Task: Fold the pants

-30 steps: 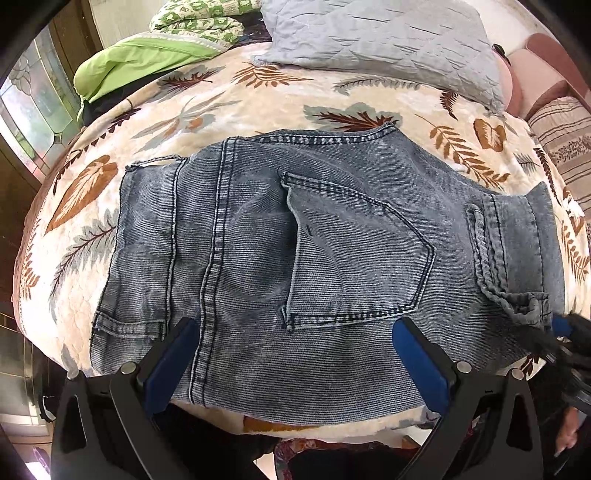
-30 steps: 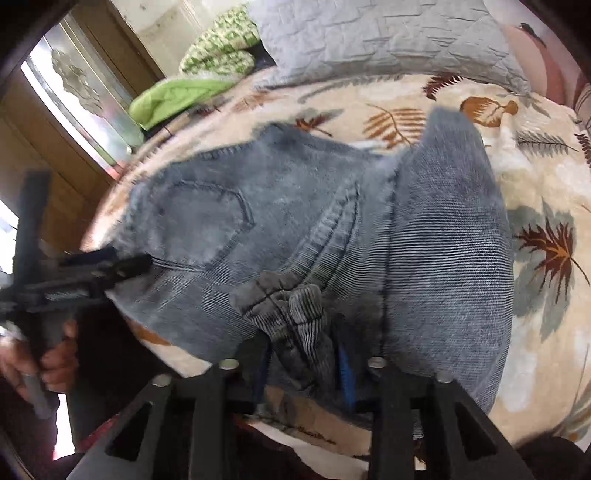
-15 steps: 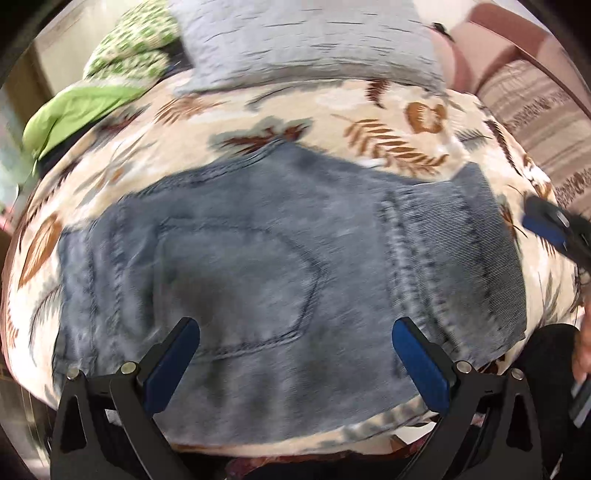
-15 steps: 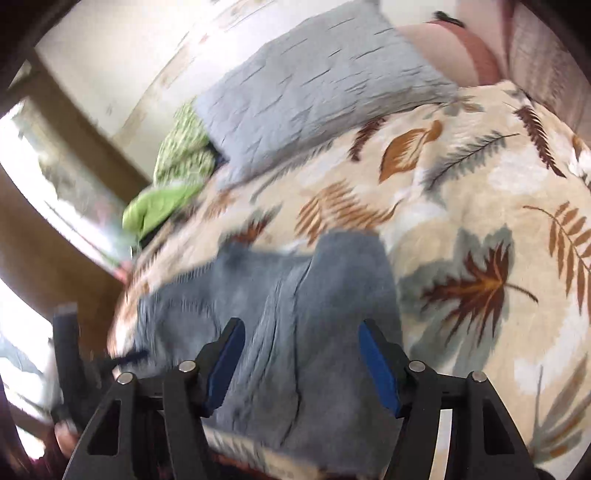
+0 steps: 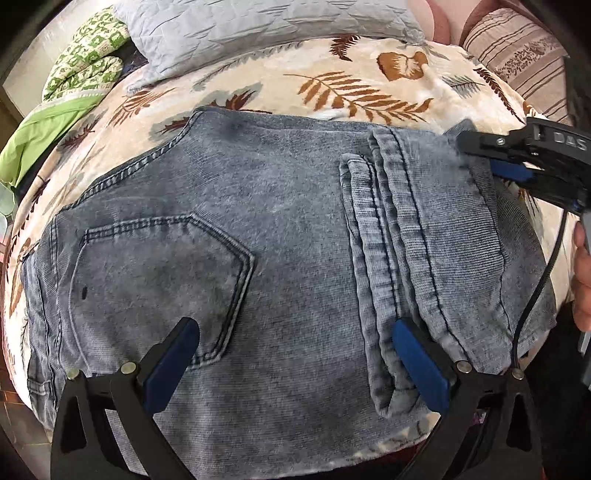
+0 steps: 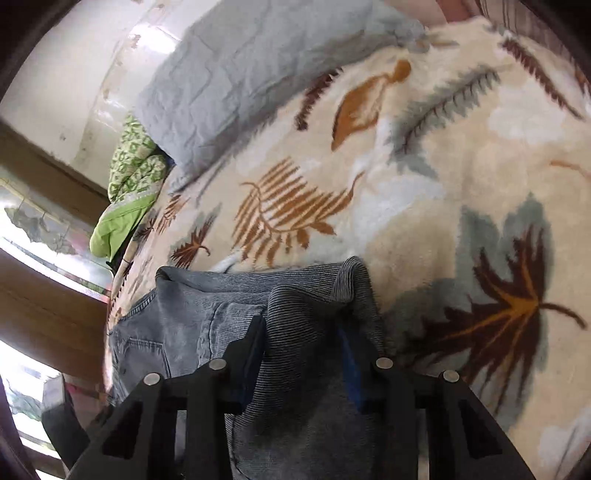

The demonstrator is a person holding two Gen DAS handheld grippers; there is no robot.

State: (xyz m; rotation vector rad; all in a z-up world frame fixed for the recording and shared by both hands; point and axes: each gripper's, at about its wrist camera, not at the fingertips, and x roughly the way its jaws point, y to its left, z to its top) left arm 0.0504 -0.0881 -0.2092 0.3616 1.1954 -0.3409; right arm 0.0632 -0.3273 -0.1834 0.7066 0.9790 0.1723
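Observation:
Grey-blue jeans (image 5: 295, 229) lie folded on the bed, back pocket (image 5: 159, 273) up at the left and hem ends (image 5: 388, 221) laid across at the right. My left gripper (image 5: 295, 362) is open and empty, just above the near part of the jeans. My right gripper (image 6: 303, 350) shows in the left wrist view (image 5: 491, 158) at the far right edge of the jeans. In its own view its fingers (image 6: 351, 362) stand part-open around a raised fold of the jeans (image 6: 314, 314); whether they pinch it I cannot tell.
The bed has a cream leaf-print blanket (image 5: 369, 81). A grey quilted pillow (image 5: 258, 29) and a green patterned cloth (image 5: 74, 74) lie at the far side. A striped cushion (image 5: 517, 55) is at the far right. Wooden furniture (image 6: 48, 295) stands left of the bed.
The right gripper let go of the hem bundle, swung up and opened, then came down around the far right fold. The hems now lie flat. The left gripper shifted right and closer.

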